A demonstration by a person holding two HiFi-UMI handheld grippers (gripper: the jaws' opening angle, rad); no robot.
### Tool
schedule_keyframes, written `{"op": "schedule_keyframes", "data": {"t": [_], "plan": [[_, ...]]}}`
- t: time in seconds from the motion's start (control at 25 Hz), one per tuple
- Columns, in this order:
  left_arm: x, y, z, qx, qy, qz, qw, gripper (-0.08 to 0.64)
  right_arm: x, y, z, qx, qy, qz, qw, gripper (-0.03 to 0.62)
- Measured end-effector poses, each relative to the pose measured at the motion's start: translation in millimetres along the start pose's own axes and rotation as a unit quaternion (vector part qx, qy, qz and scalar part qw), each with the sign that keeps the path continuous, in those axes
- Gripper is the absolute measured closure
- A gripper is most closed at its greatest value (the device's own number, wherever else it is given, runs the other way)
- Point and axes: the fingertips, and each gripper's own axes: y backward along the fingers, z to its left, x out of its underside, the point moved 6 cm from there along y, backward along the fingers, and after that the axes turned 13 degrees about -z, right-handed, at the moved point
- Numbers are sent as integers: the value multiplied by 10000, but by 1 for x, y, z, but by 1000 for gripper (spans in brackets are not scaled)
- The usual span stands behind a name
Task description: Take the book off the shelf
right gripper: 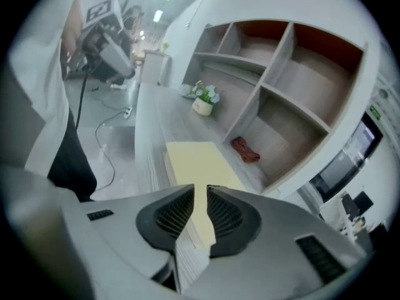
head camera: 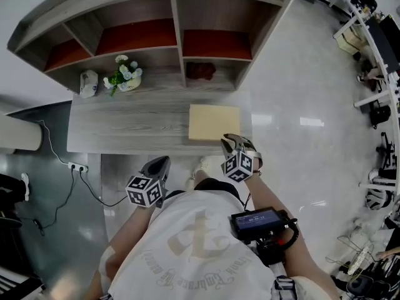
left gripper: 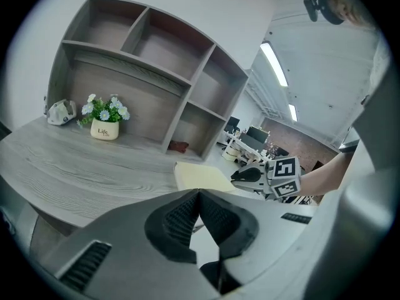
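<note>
My left gripper (left gripper: 199,194) is nearest, held low on the near side of the desk (head camera: 125,127) with its jaws pressed together on nothing. My right gripper (right gripper: 201,189) is further in and to the right. Its jaws are almost closed and pinch the near edge of the book (right gripper: 194,161), with the pale yellow cover running up between the pads. Only the right gripper view shows the white page edges below the pads. The head view shows the book lying on the right part of the desk, outside the shelf (head camera: 175,30), just in front of its lower right compartment. Inside that compartment lies a crumpled red cloth (head camera: 200,70). To the left, at the far edge of the desk, stands a small flower pot (left gripper: 105,129), whose printed front shows only in the left gripper view.
</note>
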Motion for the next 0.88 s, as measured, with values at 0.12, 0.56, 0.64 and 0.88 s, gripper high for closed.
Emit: {"op": "schedule_keyframes", "data": {"t": [0.12, 0.56, 0.64, 0.88], "plan": [[-3, 0, -6, 86, -110, -95, 9999, 551, -13, 24, -10, 367, -624, -487, 9962, 584], [-12, 3, -27, 328, -391, -360, 9980, 551, -40, 97, -22, 705, -2934, -1850, 9352, 588], [-12, 4, -33, 396, -406, -391, 9976, 551, -43, 109, -20, 696, -3170, -2027, 9239, 588], [-8, 11, -49, 562, -513, -387, 9964, 551, -42, 141, -7, 711, -3575, -2226, 9042, 589]]}}
